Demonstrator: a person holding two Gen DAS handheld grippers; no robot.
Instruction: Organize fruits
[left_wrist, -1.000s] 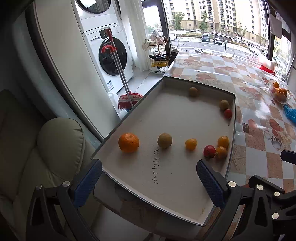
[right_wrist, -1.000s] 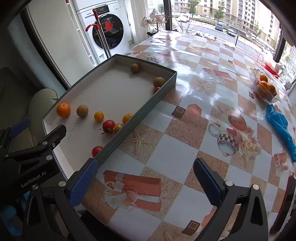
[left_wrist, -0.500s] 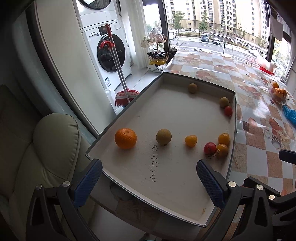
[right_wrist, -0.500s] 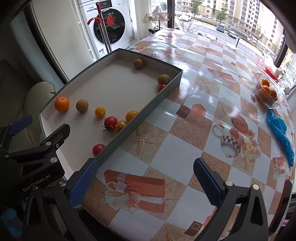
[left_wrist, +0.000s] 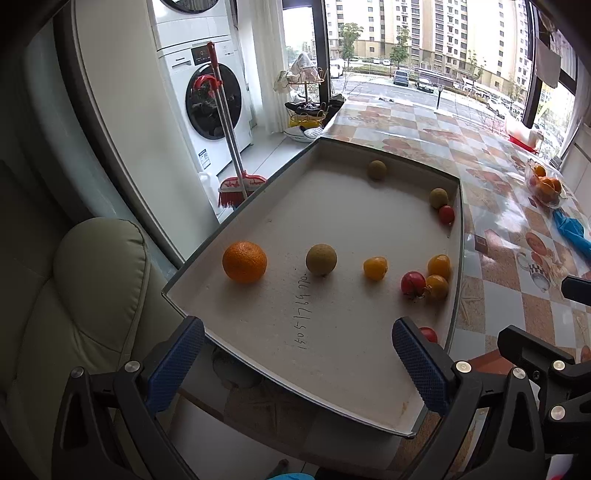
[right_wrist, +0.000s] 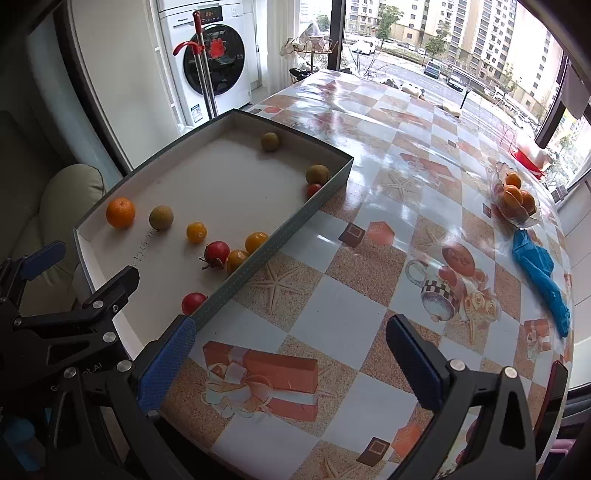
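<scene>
Tray (left_wrist: 456, 229): loose fruits ahead of left gripper (left_wrist: 297, 365), none sorted. Bowl (right_wrist: 517, 218), far beyond right gripper (right_wrist: 291, 363), apparently holds oranges. Both grippers' fingers spread, empty. Sorting unstarted.

washing machine (left_wrist: 210, 96), red broom (left_wrist: 236, 162) leaning beside it, beige chair (left_wrist: 85, 295), blue cloth (right_wrist: 539, 273) on patterned surface (right_wrist: 369, 280)

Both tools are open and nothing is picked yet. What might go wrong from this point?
1. The tray overhangs the table edge near the left tool; pressing down there may tip it.
2. The fruits are round and loose; a nudge could roll the orange.
3. A red tomato touches a yellow one by the wall, so closing on one may bump or squash the other.
</scene>
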